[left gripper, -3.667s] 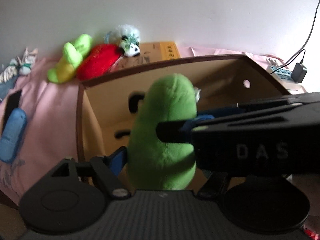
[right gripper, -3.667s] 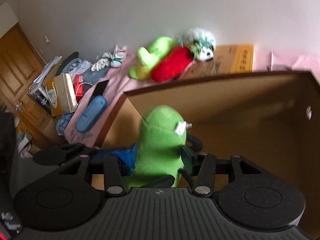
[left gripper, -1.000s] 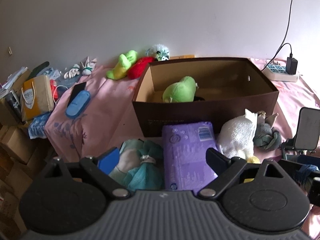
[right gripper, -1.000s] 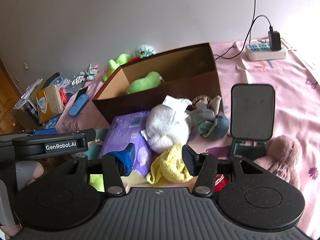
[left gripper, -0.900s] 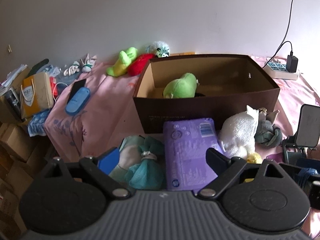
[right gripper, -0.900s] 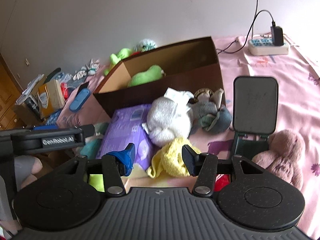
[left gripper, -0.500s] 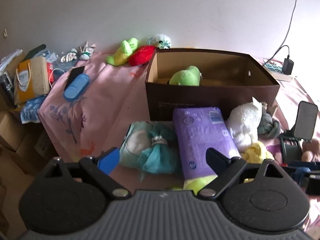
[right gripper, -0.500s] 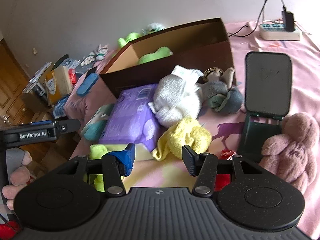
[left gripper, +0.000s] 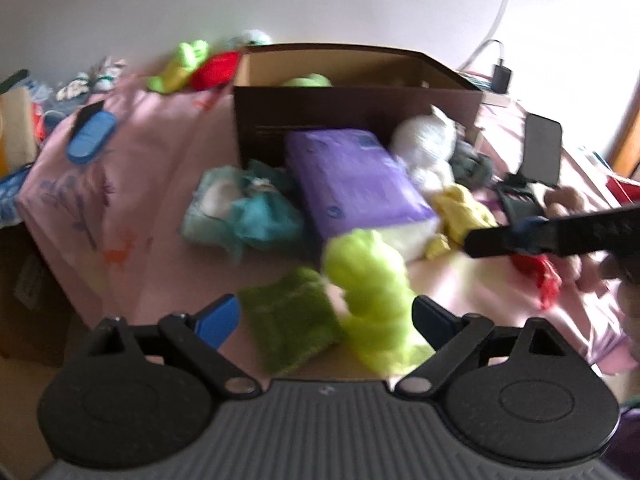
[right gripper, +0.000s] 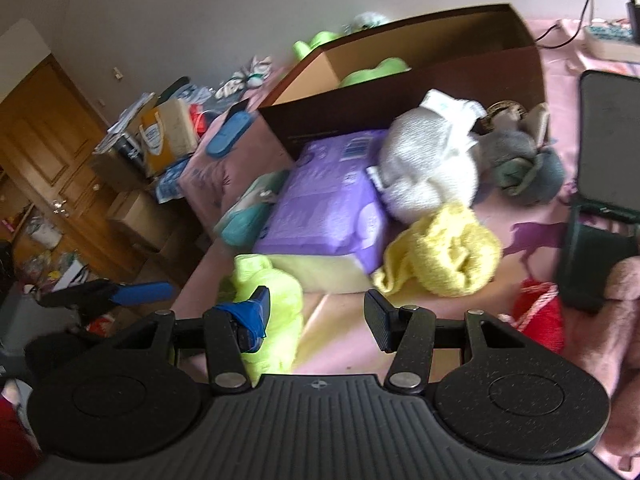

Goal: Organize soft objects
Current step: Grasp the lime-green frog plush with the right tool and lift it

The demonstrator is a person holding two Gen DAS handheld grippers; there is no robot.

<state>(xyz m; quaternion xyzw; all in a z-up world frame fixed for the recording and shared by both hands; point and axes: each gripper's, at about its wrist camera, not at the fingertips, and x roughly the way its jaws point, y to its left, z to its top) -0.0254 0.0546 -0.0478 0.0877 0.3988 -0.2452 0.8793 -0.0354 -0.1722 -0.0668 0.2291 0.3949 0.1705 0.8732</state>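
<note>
A brown cardboard box [left gripper: 360,116] [right gripper: 440,80] stands on the pink bed with a green plush [left gripper: 306,80] [right gripper: 376,70] inside. In front lie a purple pack [left gripper: 352,176] [right gripper: 328,204], a white plush [left gripper: 424,140] [right gripper: 428,164], a yellow cloth [left gripper: 460,208] [right gripper: 444,256], a teal bundle [left gripper: 244,208] [right gripper: 244,216], a lime-yellow soft toy [left gripper: 372,292] [right gripper: 272,296] and a dark green cloth [left gripper: 292,320]. My left gripper [left gripper: 324,316] is open and empty just before the lime toy. My right gripper [right gripper: 316,316] is open and empty, right of the lime toy; one of its fingers [left gripper: 560,232] shows in the left view.
A grey sock bundle [right gripper: 524,168], a black phone on a stand [right gripper: 608,144], a pink-brown plush [right gripper: 624,300] and a red item [right gripper: 536,316] lie at the right. A blue case [left gripper: 90,138], more plush toys [left gripper: 196,64] and a power strip [right gripper: 612,40] lie farther back. The bed edge drops at the left.
Both grippers have let go of the green plush, now lying in the box, and pulled back and down toward the bed's near edge. The lime toy and green cloth have come into view.
</note>
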